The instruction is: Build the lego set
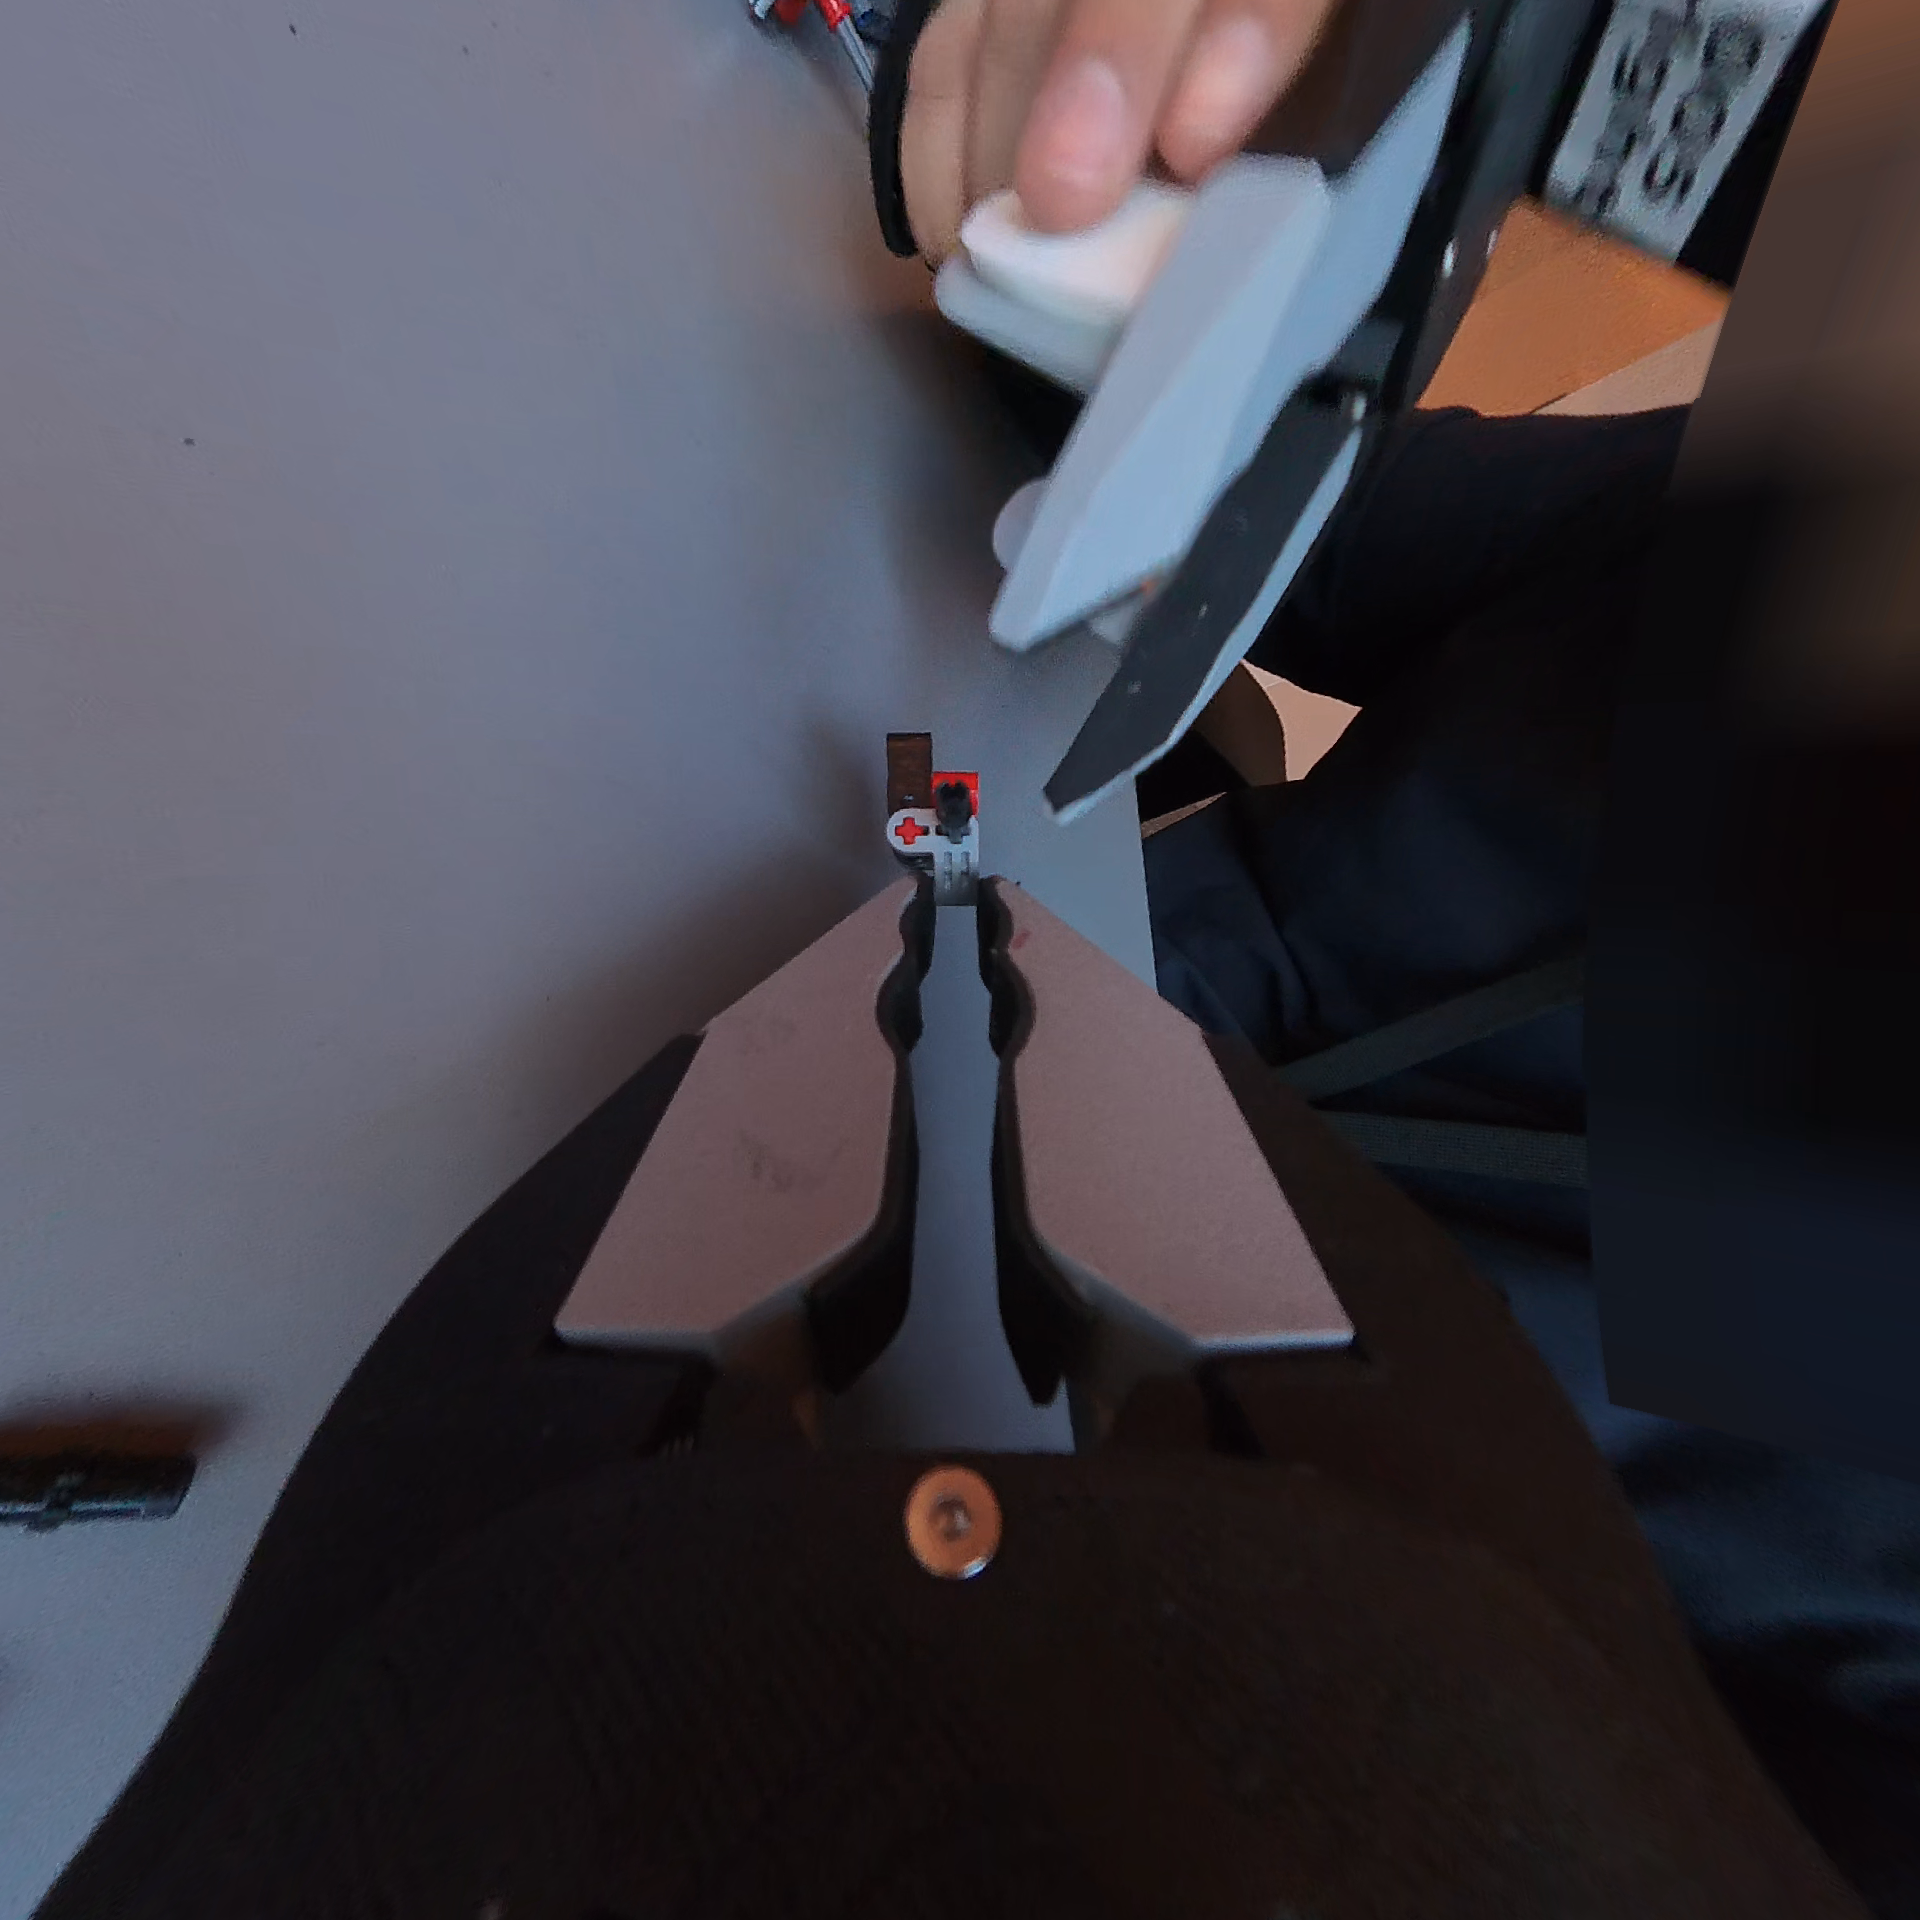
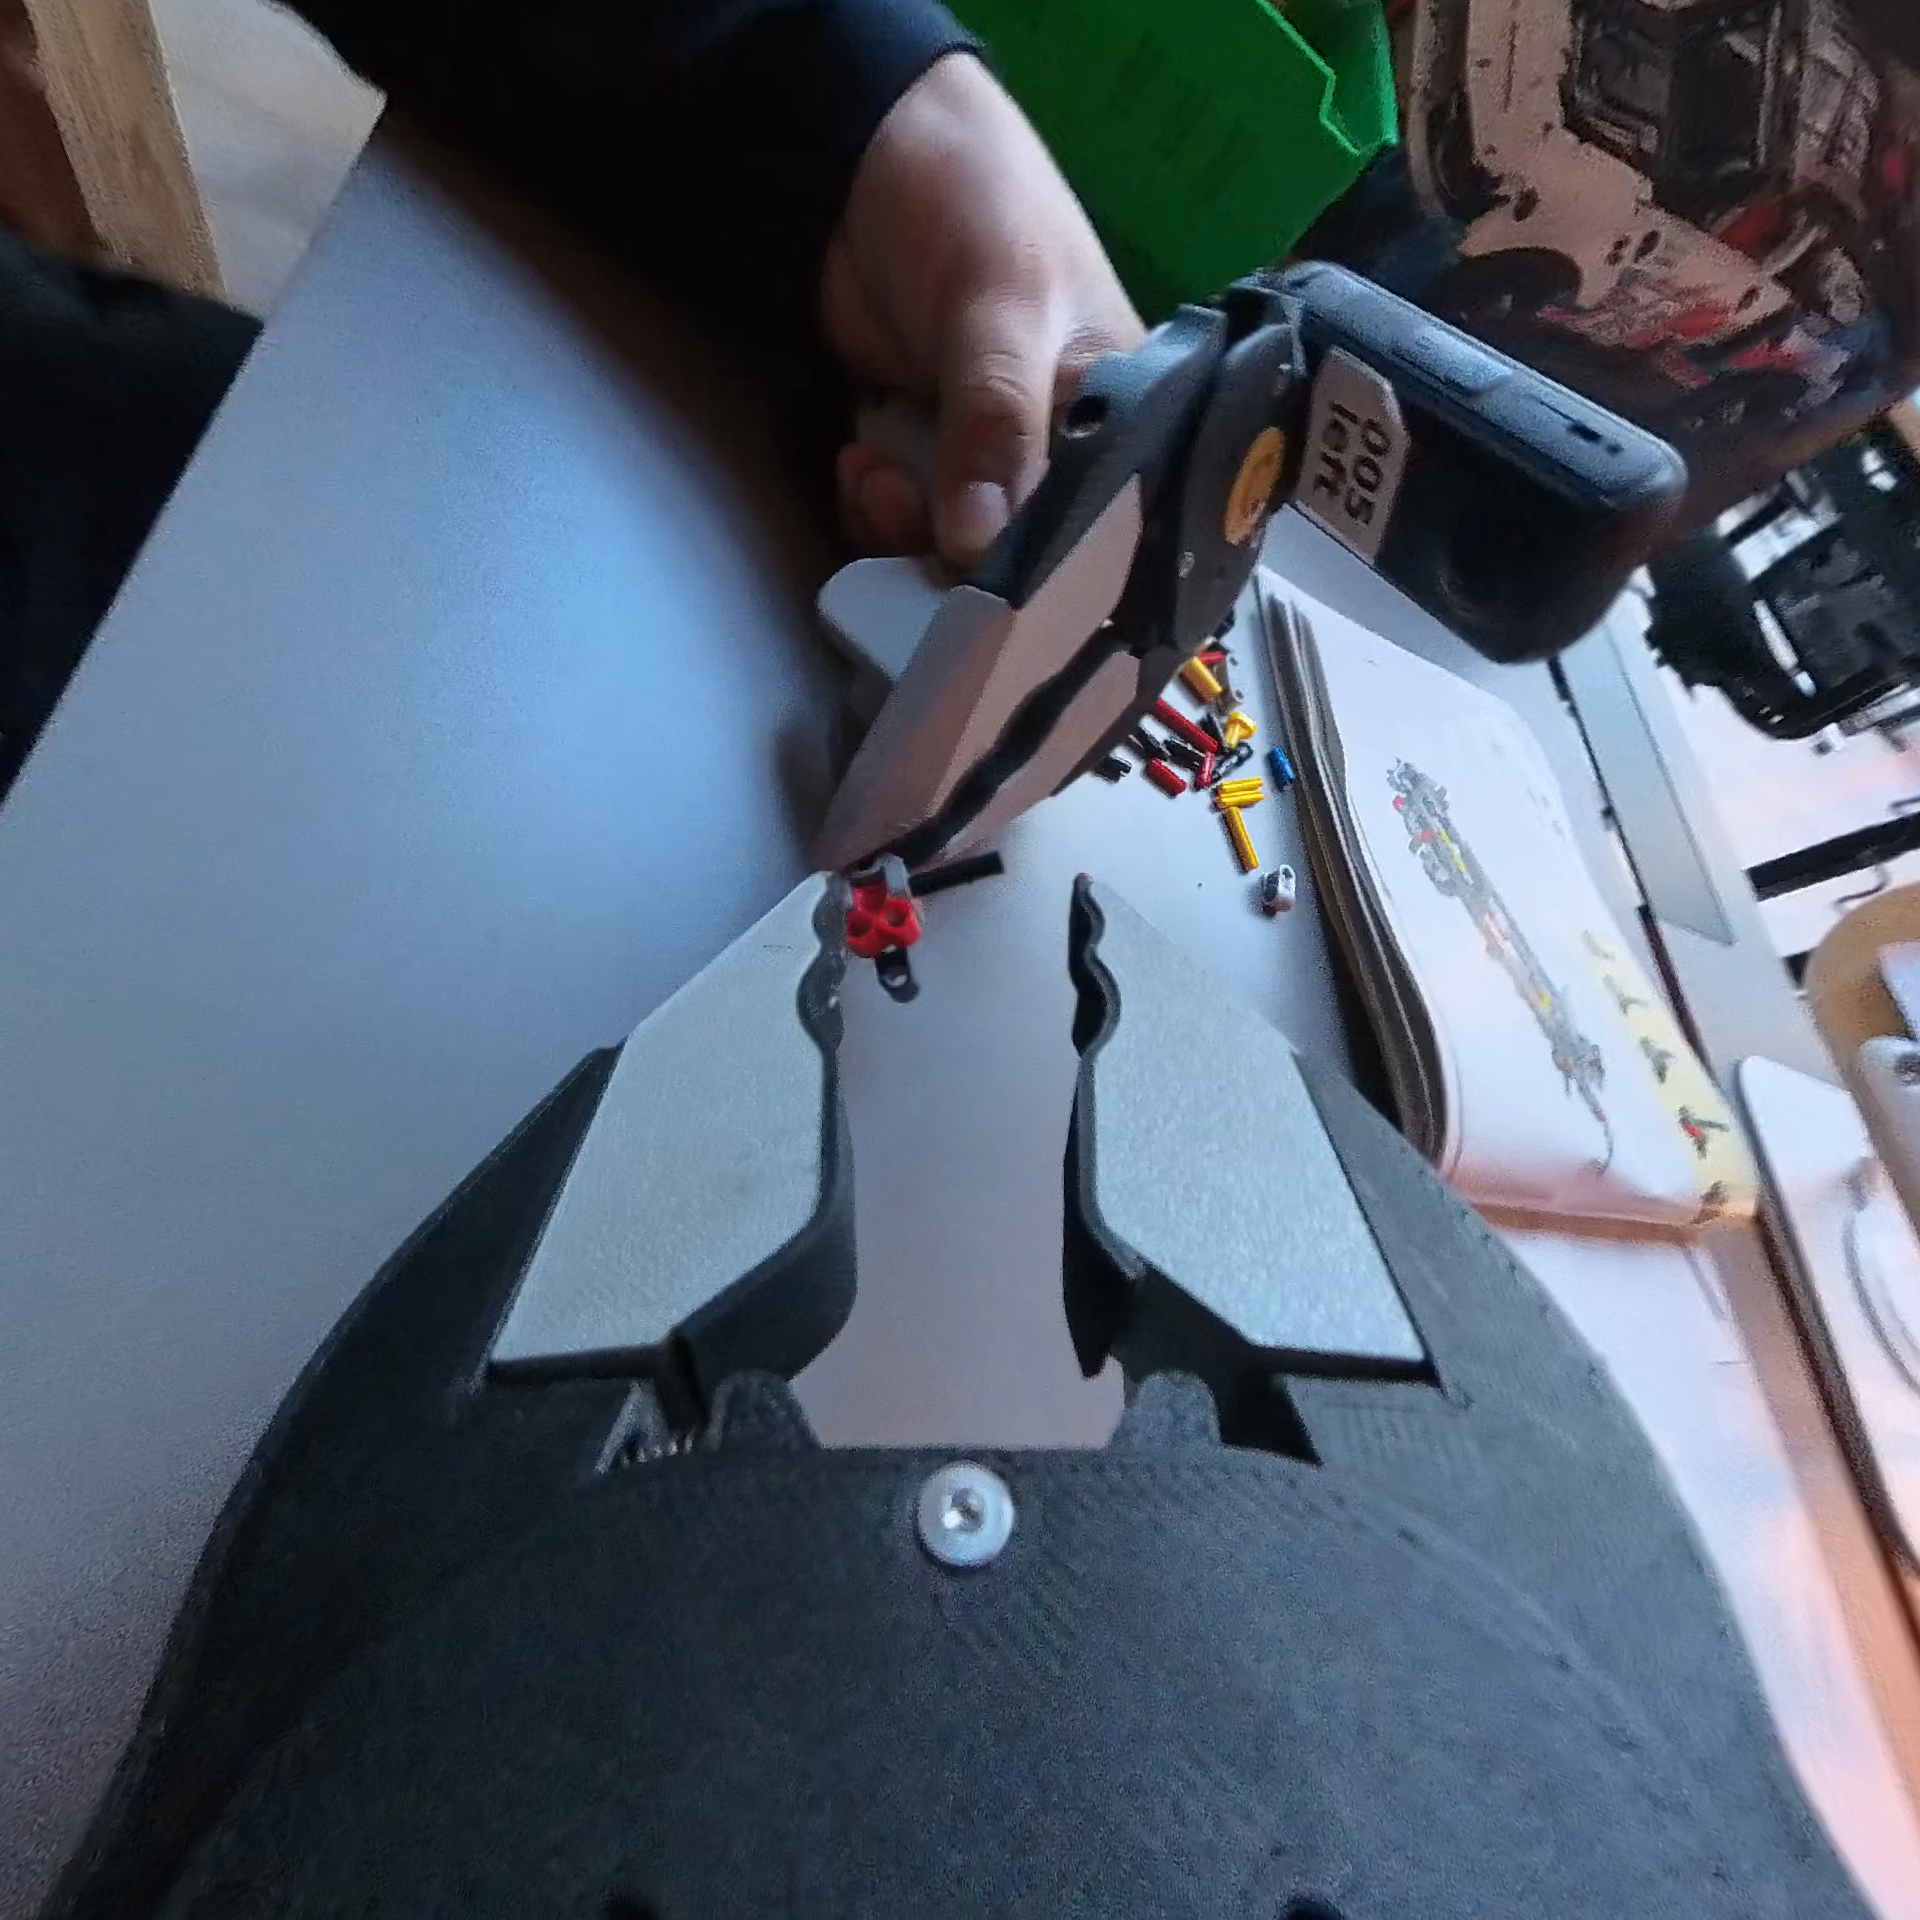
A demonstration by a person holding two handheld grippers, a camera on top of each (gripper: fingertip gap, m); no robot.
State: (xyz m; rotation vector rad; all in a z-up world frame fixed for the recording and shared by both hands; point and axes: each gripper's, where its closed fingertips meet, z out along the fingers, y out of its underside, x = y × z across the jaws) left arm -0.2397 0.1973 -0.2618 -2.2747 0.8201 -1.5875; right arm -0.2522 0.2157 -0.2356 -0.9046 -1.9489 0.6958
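Your left tongs (image 1: 954, 883) are clenched on the grey stub of a small assembly (image 1: 932, 821), pads pressing both sides, so its red cross-hole and black pin face outward. Your right tongs (image 2: 956, 904) stand released, one finger (image 2: 828, 940) just beside the red lobed piece (image 2: 881, 923), the other well clear. All hard, moulded plastic. Loose pins (image 2: 1210, 753) and a booklet (image 2: 1496, 935) lie on the smooth grey table (image 2: 416, 675).

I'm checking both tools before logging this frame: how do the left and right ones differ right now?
The left tool is nearly closed, pinching a small grey, red and black brick assembly at its fingertips; the right tool stands wide open and grips nothing. Only one fingertip of the right tool is beside the assembly. Both hover over the grey table, each held by a hand.
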